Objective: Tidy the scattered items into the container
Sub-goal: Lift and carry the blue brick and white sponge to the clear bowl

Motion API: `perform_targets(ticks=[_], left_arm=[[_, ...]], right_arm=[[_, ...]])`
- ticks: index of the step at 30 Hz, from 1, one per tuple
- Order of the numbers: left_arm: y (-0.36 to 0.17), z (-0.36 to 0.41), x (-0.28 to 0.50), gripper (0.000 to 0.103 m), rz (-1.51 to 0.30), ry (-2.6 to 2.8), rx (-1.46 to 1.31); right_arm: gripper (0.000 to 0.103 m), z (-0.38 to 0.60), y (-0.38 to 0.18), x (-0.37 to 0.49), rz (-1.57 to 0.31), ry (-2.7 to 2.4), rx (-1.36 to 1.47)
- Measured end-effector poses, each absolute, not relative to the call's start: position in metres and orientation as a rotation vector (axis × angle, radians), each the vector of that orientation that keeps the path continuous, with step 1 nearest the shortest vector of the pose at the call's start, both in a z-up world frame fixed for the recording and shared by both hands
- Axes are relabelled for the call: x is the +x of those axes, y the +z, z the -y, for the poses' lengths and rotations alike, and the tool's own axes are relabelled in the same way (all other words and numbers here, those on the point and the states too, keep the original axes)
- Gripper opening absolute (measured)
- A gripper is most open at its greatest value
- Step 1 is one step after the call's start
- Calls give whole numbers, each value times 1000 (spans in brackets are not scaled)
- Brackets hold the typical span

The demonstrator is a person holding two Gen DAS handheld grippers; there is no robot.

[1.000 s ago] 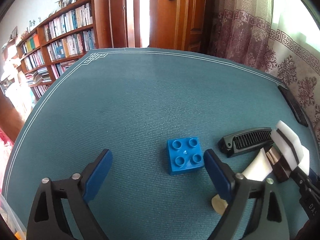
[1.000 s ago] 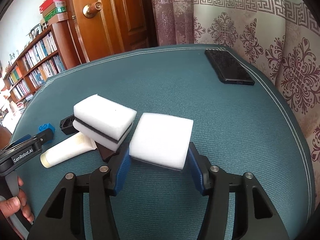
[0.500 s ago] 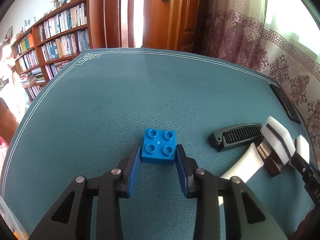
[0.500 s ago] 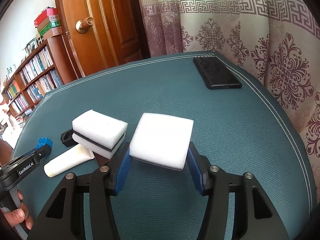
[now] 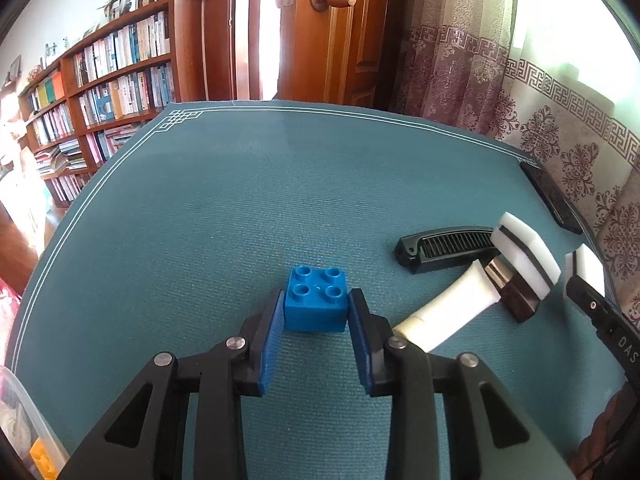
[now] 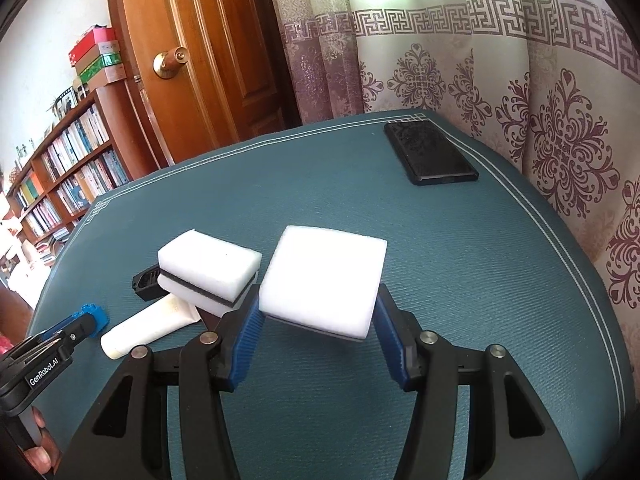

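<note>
My left gripper (image 5: 316,308) is shut on a blue toy brick (image 5: 316,300), held just over the teal table mat (image 5: 240,208). In the right wrist view my right gripper (image 6: 318,312) is shut on a white sponge (image 6: 324,276), lifted off the mat. A second white sponge with a dark band (image 6: 208,268) rests on a black comb (image 5: 444,246) and a cream tube (image 5: 448,312) with a brown cap. A clear container's rim (image 5: 24,420) shows at the lower left of the left wrist view.
A black phone (image 6: 430,152) lies at the far right corner of the mat by the patterned curtain (image 6: 520,100). A wooden door (image 5: 332,28) and a bookshelf (image 5: 100,88) stand beyond the table. A person's hand (image 6: 36,440) holds the left gripper's handle.
My left gripper went from open around the blue brick to shut on it and raised it slightly. The right gripper has lifted the white sponge higher off the mat.
</note>
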State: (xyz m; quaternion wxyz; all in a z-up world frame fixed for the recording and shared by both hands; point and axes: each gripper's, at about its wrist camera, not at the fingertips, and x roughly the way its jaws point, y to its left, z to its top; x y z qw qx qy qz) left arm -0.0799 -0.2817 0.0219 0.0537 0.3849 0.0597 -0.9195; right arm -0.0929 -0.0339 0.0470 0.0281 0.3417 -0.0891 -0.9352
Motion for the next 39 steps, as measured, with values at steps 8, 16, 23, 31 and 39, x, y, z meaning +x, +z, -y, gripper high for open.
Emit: perform_targets(ticks=[8,16,23,31,39], left_arm=[[17,278,-77,36,-181,-2778,1214],[5,279,-82,37,-171,-2757,1227],[11,286,-74,36,-188,-2776,1217],[33,293,-46,36,-171,-2808,1164],[50,307,-9,36,-156,-2820,1129]], right_arm=[[57,36,50,-91,269,-2871,1041],[57,34,45,-95,278,-2862,1067],[57,35,50,-92,280,-2860,1036],[57,41,64,-82,311,-2815,980],[57,71,74,-53,257,-2708,936]])
